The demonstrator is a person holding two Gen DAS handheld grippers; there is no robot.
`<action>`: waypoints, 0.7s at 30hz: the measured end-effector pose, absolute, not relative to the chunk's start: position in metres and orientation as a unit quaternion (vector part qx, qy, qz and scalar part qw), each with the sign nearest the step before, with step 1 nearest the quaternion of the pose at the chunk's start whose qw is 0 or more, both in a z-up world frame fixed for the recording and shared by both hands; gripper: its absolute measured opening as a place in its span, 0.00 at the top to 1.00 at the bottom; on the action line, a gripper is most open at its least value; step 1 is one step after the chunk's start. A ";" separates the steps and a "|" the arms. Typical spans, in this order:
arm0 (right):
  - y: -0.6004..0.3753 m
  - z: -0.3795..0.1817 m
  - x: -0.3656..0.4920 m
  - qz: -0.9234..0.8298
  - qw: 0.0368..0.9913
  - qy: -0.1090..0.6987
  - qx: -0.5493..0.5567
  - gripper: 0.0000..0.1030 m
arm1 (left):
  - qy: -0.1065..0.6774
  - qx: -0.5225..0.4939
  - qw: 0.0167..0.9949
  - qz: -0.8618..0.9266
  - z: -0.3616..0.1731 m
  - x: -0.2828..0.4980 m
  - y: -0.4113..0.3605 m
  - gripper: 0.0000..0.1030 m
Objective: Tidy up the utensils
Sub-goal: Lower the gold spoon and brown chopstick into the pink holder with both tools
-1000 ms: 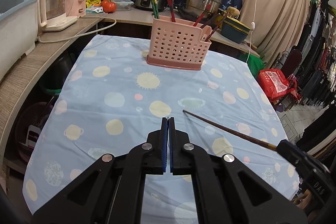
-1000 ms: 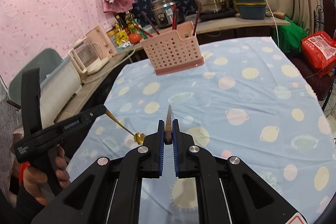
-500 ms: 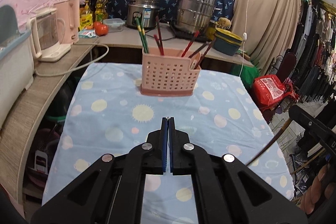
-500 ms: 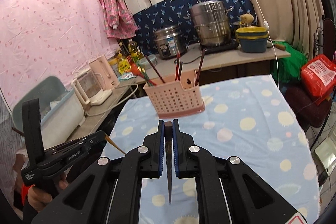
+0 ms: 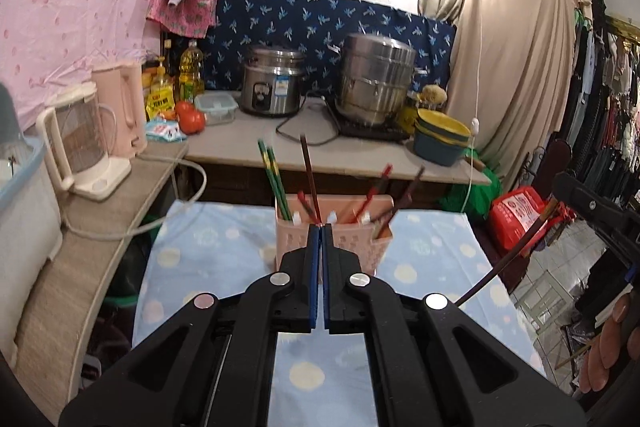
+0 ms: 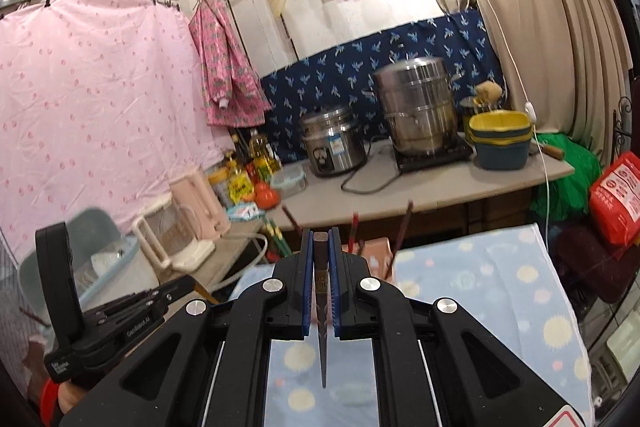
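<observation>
Utensil basket on table, chopsticks inside; pots on counter behind.

"GenRobot.AI" printed in white on the left gripper body

A perforated pink plastic basket stood on a soft, matt blue cotton tablecloth. Behind it, two steel pots gleamed. The dark chopstick looked smooth and lacquered.
</observation>
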State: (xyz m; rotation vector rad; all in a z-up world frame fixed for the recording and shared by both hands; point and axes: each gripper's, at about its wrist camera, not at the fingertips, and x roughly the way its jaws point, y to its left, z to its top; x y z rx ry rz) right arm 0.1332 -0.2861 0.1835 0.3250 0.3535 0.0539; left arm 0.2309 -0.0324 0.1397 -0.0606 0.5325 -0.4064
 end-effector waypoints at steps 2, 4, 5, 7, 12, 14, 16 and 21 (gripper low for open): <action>-0.288 0.198 0.152 0.022 0.975 0.157 0.158 0.93 | 0.248 -0.030 0.948 -0.196 0.152 0.247 -0.035 0.99; -0.290 0.211 0.174 0.019 0.977 0.142 0.156 0.93 | 0.235 -0.032 0.952 -0.192 0.164 0.265 -0.038 0.99; -0.291 0.215 0.183 0.019 0.978 0.137 0.156 0.93 | 0.230 -0.032 0.954 -0.192 0.168 0.274 -0.040 0.99; -0.292 0.222 0.201 0.017 0.979 0.127 0.157 0.93 | 0.224 -0.031 0.956 -0.189 0.173 0.288 -0.044 0.99; -0.296 0.223 0.249 0.011 0.979 0.116 0.165 0.93 | 0.232 -0.027 0.955 -0.183 0.169 0.330 -0.055 0.99; -0.296 0.217 0.263 0.009 0.978 0.119 0.169 0.93 | 0.240 -0.026 0.953 -0.181 0.163 0.344 -0.059 0.99; -0.298 0.209 0.279 0.006 0.977 0.124 0.173 0.93 | 0.249 -0.026 0.951 -0.180 0.154 0.356 -0.061 0.99; -0.298 0.182 0.308 0.003 0.972 0.150 0.178 0.93 | 0.270 -0.022 0.947 -0.176 0.132 0.375 -0.064 0.99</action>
